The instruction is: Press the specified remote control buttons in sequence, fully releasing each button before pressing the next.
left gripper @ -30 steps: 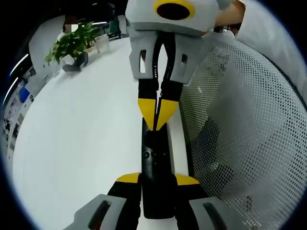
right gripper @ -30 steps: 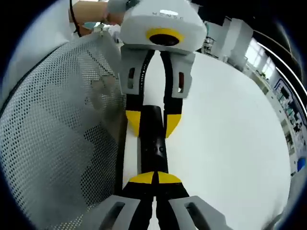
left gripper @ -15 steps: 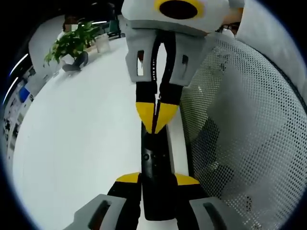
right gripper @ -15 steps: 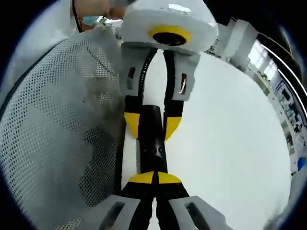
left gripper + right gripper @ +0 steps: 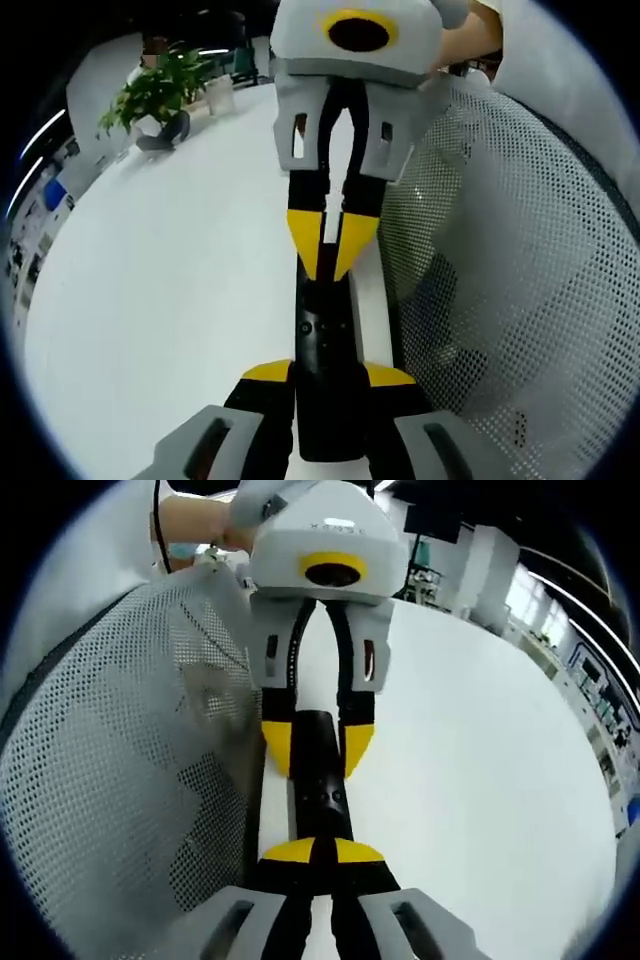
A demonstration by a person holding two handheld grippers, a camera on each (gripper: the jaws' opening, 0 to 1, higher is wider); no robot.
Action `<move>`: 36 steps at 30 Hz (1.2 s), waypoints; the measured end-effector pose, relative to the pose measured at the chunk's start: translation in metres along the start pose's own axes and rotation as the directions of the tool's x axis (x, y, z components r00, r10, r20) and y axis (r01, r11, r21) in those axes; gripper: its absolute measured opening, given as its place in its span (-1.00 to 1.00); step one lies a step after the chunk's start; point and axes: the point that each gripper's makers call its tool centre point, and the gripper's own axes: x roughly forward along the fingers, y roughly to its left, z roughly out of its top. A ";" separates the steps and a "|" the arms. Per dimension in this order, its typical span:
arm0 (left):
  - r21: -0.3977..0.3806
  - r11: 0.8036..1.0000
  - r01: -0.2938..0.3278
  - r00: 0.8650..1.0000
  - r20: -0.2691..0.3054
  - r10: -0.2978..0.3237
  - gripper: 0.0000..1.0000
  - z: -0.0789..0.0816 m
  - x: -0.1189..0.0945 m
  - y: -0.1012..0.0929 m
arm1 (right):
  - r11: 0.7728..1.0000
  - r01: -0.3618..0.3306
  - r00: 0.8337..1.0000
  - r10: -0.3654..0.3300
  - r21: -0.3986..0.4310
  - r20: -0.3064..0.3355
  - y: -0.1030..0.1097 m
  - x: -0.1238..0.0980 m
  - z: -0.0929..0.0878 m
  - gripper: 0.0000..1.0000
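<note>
Between both grippers, slim black plastic remote control is held over white desk. Left gripper fingers are clamped on near end; right gripper fingers are closed together on buttons. Press is best made straight down, then lifted fully clear, remote kept steady beside grey mesh chair back.

Left gripper view: low over the white table, looking along own jaws at the black remote control close ahead, the right gripper facing back from its far end. Right gripper view: aimed the opposite way down the same remote control, toward the left gripper. Shared: remote, table, mesh chair back alongside.
</note>
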 end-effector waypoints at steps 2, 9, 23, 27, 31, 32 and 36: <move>0.001 1.000 0.001 1.000 0.029 -0.001 -0.54 0.001 0.000 0.000 | 1.000 -0.010 1.000 0.010 0.017 -0.008 0.000 0.000 0.001 -0.97; -0.008 1.000 -0.002 0.997 0.077 0.003 -0.54 0.002 0.000 -0.001 | 0.999 -0.044 0.995 0.043 -0.015 -0.093 0.001 0.002 0.000 -0.97; -0.015 1.000 -0.001 0.993 0.119 0.003 -0.54 0.001 0.001 0.000 | 0.995 -0.037 0.996 0.029 0.092 0.087 0.003 0.001 0.004 -0.84; -0.019 1.000 0.002 0.989 0.149 0.001 -0.54 0.001 0.001 0.000 | 1.000 -0.001 0.997 0.000 0.006 0.076 0.001 0.005 0.006 -0.86; -0.019 1.000 0.000 0.986 0.168 0.003 -0.54 0.002 0.002 -0.001 | 1.000 0.015 0.998 -0.014 -0.011 0.057 -0.005 0.006 0.005 -0.74; -0.021 1.000 0.000 0.985 0.173 0.003 -0.54 0.002 0.002 -0.001 | 1.000 0.009 0.998 -0.008 -0.009 0.059 -0.006 0.006 0.005 -0.73; -0.020 1.000 0.001 0.983 0.185 0.002 -0.54 0.003 0.002 0.000 | 0.990 -0.043 0.999 0.046 -0.135 0.023 -0.003 0.006 0.006 -0.76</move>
